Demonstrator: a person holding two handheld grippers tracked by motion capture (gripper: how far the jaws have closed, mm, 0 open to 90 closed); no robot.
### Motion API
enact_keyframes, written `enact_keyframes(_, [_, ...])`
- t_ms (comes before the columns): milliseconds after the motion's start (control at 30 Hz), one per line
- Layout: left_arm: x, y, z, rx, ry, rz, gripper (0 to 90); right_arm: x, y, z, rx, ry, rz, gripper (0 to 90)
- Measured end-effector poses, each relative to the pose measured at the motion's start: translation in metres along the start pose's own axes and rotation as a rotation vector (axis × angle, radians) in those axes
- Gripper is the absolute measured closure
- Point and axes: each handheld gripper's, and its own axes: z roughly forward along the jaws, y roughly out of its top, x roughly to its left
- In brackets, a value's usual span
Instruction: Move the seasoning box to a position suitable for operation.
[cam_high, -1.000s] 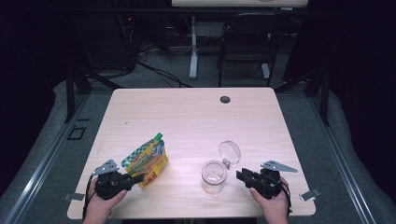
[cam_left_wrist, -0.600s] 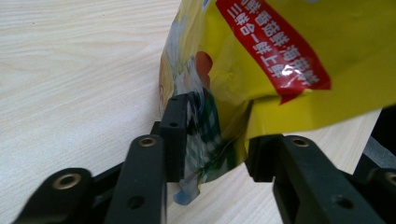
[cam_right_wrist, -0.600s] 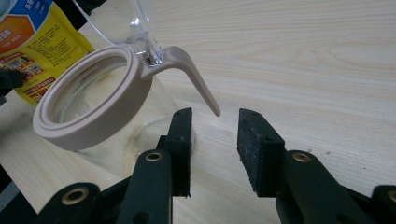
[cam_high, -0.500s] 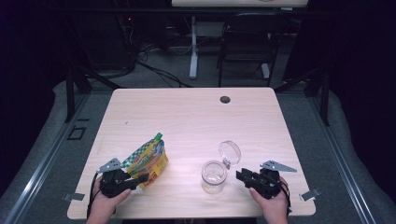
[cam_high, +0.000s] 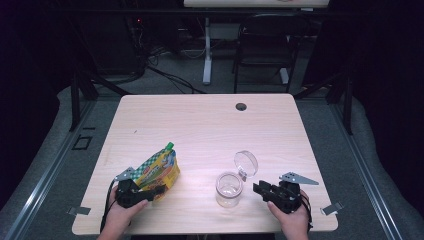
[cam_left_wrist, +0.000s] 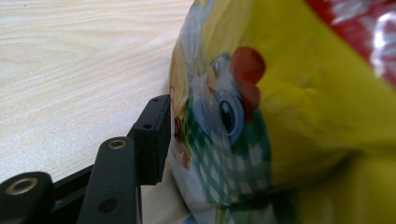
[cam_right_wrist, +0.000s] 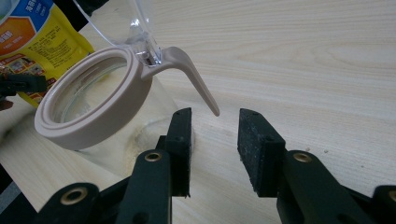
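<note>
Nearest, at the person's edge:
Left tool (cam_high: 150, 191): seen in the high view at the near left of the desk (cam_high: 200, 125), held in the person's left hand (cam_high: 117, 220). Its jaws have just been opening and stand apart around the near end of the pouch. In the left gripper view one black pad (cam_left_wrist: 154, 140) is seen just beside the printed face of the pouch; whether it touches cannot be told, and the other jaw is hidden behind the pouch.
Right tool (cam_high: 261, 189): held at the near right in the right hand (cam_high: 292, 222). Its jaws are seen partly apart in the right gripper view with bare wood between them and nothing gripped.
Pouch (cam_high: 159, 170): a yellow printed pouch with a green cap, laid on the desk from the left tool's jaws away toward the far side, cap end farthest from the tool.
Jar (cam_high: 229, 189): a clear jar stood upright just left of the right tool's tips, near but apart from them. Its beige rim and tab (cam_right_wrist: 196, 84) are seen just above and ahead of the right tool's jaws in the right gripper view.
Lid (cam_high: 246, 162): a clear hinged lid, swung open and tilted up behind the jar.
Farther off:
Hole (cam_high: 241, 106): a dark round grommet near the far edge of the desk.
</note>
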Motion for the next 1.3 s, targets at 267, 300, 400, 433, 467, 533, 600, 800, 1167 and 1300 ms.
enact_keyframes(267, [-0.006, -0.004, 0.005, -0.068, 0.045, -0.007, 49.1, 0.0, -0.001, 0.0, -0.002, -0.001, 0.005, 65.2])
enact_keyframes(300, [-0.006, -0.005, 0.007, -0.082, 0.05, -0.013, 49.1, 0.0, -0.001, 0.0, -0.002, -0.001, 0.005, 65.2])
enact_keyframes(400, [-0.003, -0.006, 0.01, -0.079, 0.041, -0.017, 49.0, 0.0, -0.001, 0.0, -0.005, 0.003, 0.005, 65.1])
enact_keyframes(433, [-0.003, -0.007, 0.011, -0.086, 0.046, -0.017, 49.0, 0.0, -0.001, 0.0, -0.004, 0.003, 0.005, 65.1])
enact_keyframes(467, [-0.003, -0.007, 0.012, -0.087, 0.042, -0.01, 49.0, 0.0, -0.001, 0.0, -0.004, 0.003, 0.006, 65.2])
enact_keyframes(533, [-0.002, -0.007, 0.012, -0.1, 0.039, -0.008, 48.9, 0.0, -0.001, 0.001, 0.001, 0.003, 0.003, 65.2])
enact_keyframes(600, [-0.002, -0.007, 0.013, -0.105, 0.037, -0.004, 48.9, 0.001, -0.001, 0.001, 0.004, 0.001, 0.001, 65.1])
enact_keyframes(800, [-0.001, -0.008, 0.014, -0.119, 0.028, -0.007, 48.7, 0.0, -0.001, 0.001, 0.005, 0.001, 0.002, 65.1])
enact_keyframes(1167, [0.0, -0.01, 0.016, -0.132, 0.021, -0.006, 50.7, 0.001, -0.001, 0.001, 0.0, -0.001, 0.004, 65.1])
enact_keyframes(1300, [0.0, -0.011, 0.016, -0.14, 0.022, -0.007, 51.6, 0.001, -0.001, 0.001, 0.001, 0.0, 0.002, 65.1])
